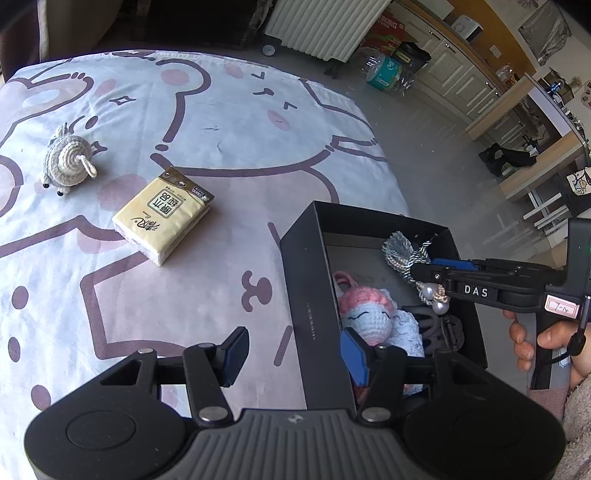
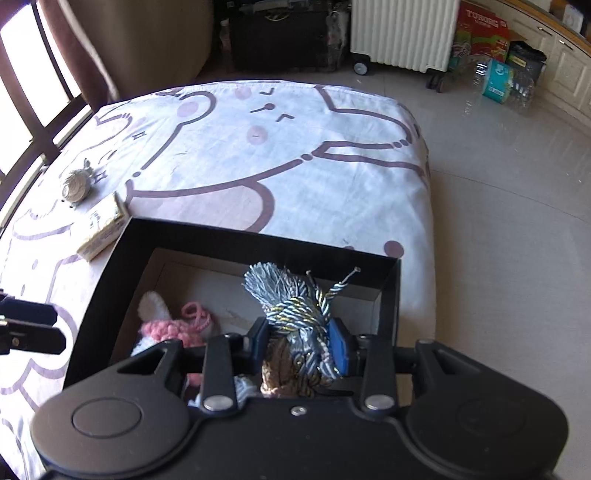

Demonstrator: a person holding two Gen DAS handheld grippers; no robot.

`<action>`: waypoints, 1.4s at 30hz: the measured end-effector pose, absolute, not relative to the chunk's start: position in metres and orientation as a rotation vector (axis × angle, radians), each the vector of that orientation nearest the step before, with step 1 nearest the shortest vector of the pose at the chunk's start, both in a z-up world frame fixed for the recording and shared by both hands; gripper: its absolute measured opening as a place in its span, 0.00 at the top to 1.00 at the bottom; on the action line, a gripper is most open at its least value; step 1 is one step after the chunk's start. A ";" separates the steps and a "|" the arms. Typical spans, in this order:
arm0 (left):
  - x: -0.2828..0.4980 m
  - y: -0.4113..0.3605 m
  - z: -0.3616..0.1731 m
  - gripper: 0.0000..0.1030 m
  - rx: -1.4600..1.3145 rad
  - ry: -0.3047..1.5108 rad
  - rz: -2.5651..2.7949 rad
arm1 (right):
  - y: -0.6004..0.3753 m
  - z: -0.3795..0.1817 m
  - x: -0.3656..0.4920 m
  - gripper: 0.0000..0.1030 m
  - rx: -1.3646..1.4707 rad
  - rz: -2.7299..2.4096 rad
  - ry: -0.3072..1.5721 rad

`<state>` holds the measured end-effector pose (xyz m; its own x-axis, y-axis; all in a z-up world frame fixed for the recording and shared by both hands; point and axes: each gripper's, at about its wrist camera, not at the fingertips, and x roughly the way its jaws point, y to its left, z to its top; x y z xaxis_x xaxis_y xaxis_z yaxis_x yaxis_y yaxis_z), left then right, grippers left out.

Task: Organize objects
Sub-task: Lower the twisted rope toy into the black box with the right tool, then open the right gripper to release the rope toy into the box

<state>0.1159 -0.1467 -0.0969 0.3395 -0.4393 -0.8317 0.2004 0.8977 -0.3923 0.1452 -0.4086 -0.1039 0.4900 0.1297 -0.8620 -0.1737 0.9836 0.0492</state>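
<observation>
A black box (image 1: 314, 295) sits on the bed's right side and holds a pink and blue crochet doll (image 1: 365, 314) and a black hair claw (image 1: 443, 328). My right gripper (image 2: 301, 343) is shut on a blue-grey tassel ornament (image 2: 291, 299) with pearls and holds it over the box (image 2: 110, 280); it also shows in the left wrist view (image 1: 421, 267). My left gripper (image 1: 295, 354) is open and empty, its fingers straddling the box's left wall. A yellow tissue pack (image 1: 162, 214) and a grey crochet sheep (image 1: 68, 158) lie on the sheet to the left.
The bed has a white and pink cartoon sheet (image 1: 221, 122). Beyond its far edge stand a white radiator (image 2: 402, 33), boxes and water bottles (image 2: 506, 81) on the tiled floor. A window (image 2: 22, 92) is on the left.
</observation>
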 end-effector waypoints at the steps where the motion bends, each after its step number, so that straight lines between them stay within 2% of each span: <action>1: 0.116 -0.147 -0.097 0.46 -0.235 1.154 -0.422 | -0.409 -0.103 0.146 0.63 -0.054 0.147 1.042; 3: 0.116 -0.147 -0.097 0.46 -0.235 1.155 -0.423 | -0.411 -0.100 0.146 0.59 -0.105 0.100 1.038; 7: 0.114 -0.148 -0.096 0.46 -0.234 1.153 -0.429 | -0.406 -0.092 0.142 0.64 -0.195 0.100 1.032; 13: 0.116 -0.145 -0.095 0.46 -0.240 1.149 -0.424 | -0.383 -0.079 0.133 0.65 -0.363 0.094 1.022; 18: 0.116 -0.144 -0.093 0.46 -0.239 1.148 -0.422 | -0.381 -0.066 0.118 0.71 -0.147 0.135 1.048; 24: 0.114 -0.143 -0.091 0.46 -0.238 1.144 -0.428 | -0.361 -0.078 0.102 0.80 0.069 0.195 1.103; 33: 0.114 -0.143 -0.089 0.46 -0.217 1.144 -0.434 | -0.332 -0.095 0.092 0.81 0.110 0.265 1.142; 37: 0.113 -0.144 -0.086 0.46 -0.203 1.138 -0.441 | -0.341 -0.085 0.087 0.81 0.151 0.223 1.099; 42: 0.110 -0.146 -0.082 0.46 -0.169 1.123 -0.450 | -0.358 -0.061 0.073 0.76 0.189 0.127 1.016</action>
<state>0.1102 -0.1464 -0.0815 0.3549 -0.4300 -0.8302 0.2627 0.8981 -0.3528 0.0733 -0.3583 -0.0614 0.5213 0.1929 -0.8313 -0.0171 0.9763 0.2158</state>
